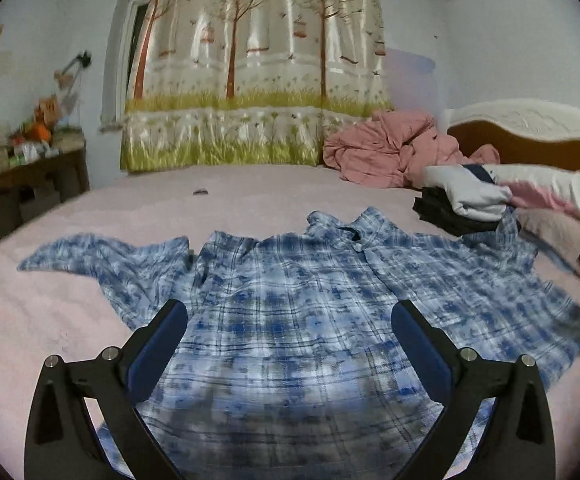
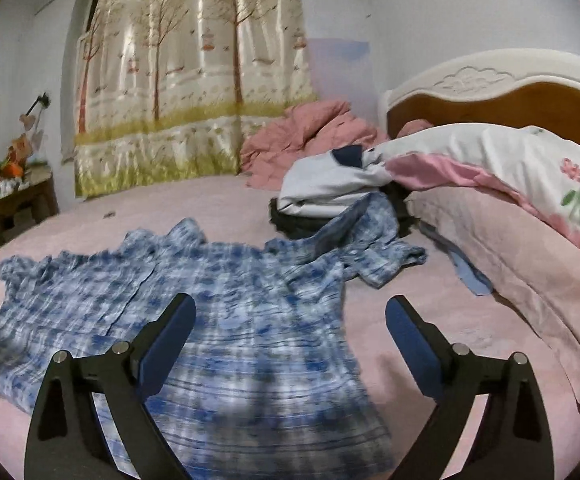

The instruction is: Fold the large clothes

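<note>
A blue and white plaid shirt (image 1: pixel 302 304) lies spread out flat on the pink bed (image 1: pixel 50 320), collar at the far side, one sleeve stretched out to the left. It also shows in the right wrist view (image 2: pixel 218 300), where its right sleeve lies crumpled against a clothes pile. My left gripper (image 1: pixel 290 320) is open and empty, hovering over the shirt's lower half. My right gripper (image 2: pixel 290 316) is open and empty, above the shirt's right lower edge.
A pile of folded dark and white clothes (image 1: pixel 462 204) sits by the shirt's right shoulder. A pink quilt (image 1: pixel 386 152), a pillow (image 2: pixel 510 168) and the headboard (image 2: pixel 490 92) are at the right. A cluttered wooden table (image 1: pixel 26 172) stands left of the bed. A curtain (image 1: pixel 250 72) hangs behind.
</note>
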